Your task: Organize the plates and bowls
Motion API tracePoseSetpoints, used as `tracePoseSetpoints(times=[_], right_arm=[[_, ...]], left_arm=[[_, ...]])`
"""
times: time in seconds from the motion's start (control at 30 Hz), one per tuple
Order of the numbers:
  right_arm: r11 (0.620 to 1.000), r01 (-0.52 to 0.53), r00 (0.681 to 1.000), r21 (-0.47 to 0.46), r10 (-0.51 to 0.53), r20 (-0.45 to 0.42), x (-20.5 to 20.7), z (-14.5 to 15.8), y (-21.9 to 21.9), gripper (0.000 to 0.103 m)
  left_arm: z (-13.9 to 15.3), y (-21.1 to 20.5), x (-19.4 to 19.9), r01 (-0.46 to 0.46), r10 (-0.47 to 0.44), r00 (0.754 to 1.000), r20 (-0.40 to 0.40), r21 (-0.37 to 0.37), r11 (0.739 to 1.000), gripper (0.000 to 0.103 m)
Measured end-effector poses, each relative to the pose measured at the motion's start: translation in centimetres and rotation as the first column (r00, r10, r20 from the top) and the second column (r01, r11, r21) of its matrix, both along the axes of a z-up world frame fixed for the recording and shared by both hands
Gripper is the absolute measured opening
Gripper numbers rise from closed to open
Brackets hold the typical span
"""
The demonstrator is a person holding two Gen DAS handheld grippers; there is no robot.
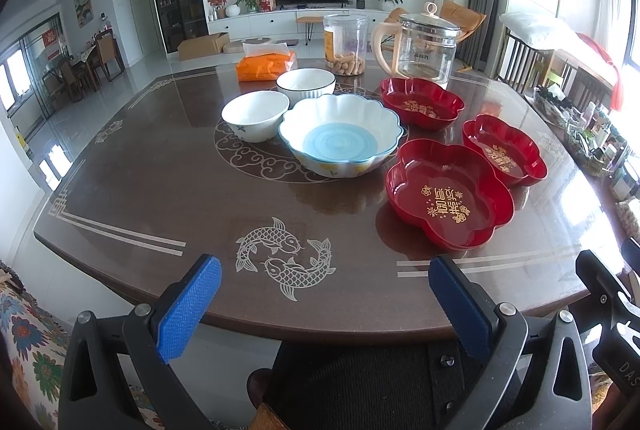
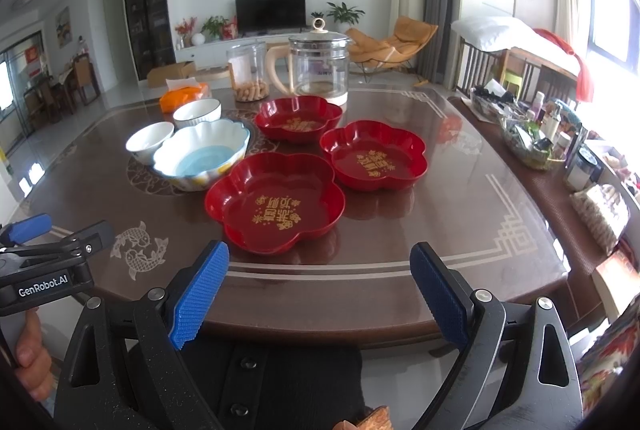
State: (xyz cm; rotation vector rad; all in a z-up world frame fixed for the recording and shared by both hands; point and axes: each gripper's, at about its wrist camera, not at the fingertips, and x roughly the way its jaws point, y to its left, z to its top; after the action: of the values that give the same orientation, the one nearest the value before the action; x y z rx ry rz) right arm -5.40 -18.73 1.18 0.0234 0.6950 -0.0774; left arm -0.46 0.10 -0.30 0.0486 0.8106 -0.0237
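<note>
I hold my left gripper (image 1: 324,304) at the near edge of the desk (image 1: 160,190), its jaws spread wide with nothing between them, just above the inlaid pair of fish (image 1: 286,254). My right gripper (image 2: 320,288) sits beside it at the same edge, jaws likewise spread and gripping nothing.

On the desk, three red flower-shaped plates lie in a cluster: the nearest red plate (image 2: 276,204) is just ahead of my right gripper, the right red plate (image 2: 374,156) sits behind it towards the right, and the far red plate (image 2: 298,118) lies in front of the glass kettle (image 2: 318,64). To their left stands the large scalloped bowl (image 1: 340,134) with a blue bottom, close beside the nearest red plate. The small white bowl (image 1: 255,115) touches or nearly touches its left side; I cannot tell which. The ribbed white bowl (image 1: 306,83) sits just behind the two. All bowls and plates stand upright, none stacked.

Further back are an orange tissue pack (image 1: 266,64) and a clear jar (image 1: 346,44) with snacks at its bottom
</note>
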Motion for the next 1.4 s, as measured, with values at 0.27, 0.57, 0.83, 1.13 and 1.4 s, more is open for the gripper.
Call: tracePoseSetpoints(times=[0.27, 0.57, 0.83, 1.13, 1.4], right_arm=[[1.000, 0.028, 0.999, 0.004, -0.028, 0.028, -0.6, 0.8, -0.8, 0.094], [0.999, 0.031, 0.999, 0.007, -0.031, 0.016, -0.4, 0.7, -0.9, 0.094], [0.999, 0.033, 0.999, 0.015, -0.033, 0.013, -0.3, 0.6, -1.1, 0.094], [1.000, 0.017, 1.000, 0.021, -0.017, 0.018, -0.3, 0.5, -1.0, 0.094], [0.998, -0.016, 1.000, 0.061, 0.015, 0.023, -0.3, 0.3, -0.9, 0.094]], left_arm=[[0.2, 0.0, -0.5, 0.003, -0.003, 1.000, -0.013, -0.006, 1.000, 0.103], [-0.4, 0.6, -0.3, -0.019, 0.019, 1.000, -0.003, -0.029, 0.999, 0.103], [-0.6, 0.5, -0.4, -0.012, 0.012, 1.000, 0.005, -0.035, 0.999, 0.103], [-0.9, 0.6, -0.3, -0.015, 0.014, 1.000, -0.020, -0.056, 0.998, 0.103], [-1.2, 0.7, -0.2, -0.018, 0.015, 0.999, -0.037, -0.076, 0.997, 0.103]])
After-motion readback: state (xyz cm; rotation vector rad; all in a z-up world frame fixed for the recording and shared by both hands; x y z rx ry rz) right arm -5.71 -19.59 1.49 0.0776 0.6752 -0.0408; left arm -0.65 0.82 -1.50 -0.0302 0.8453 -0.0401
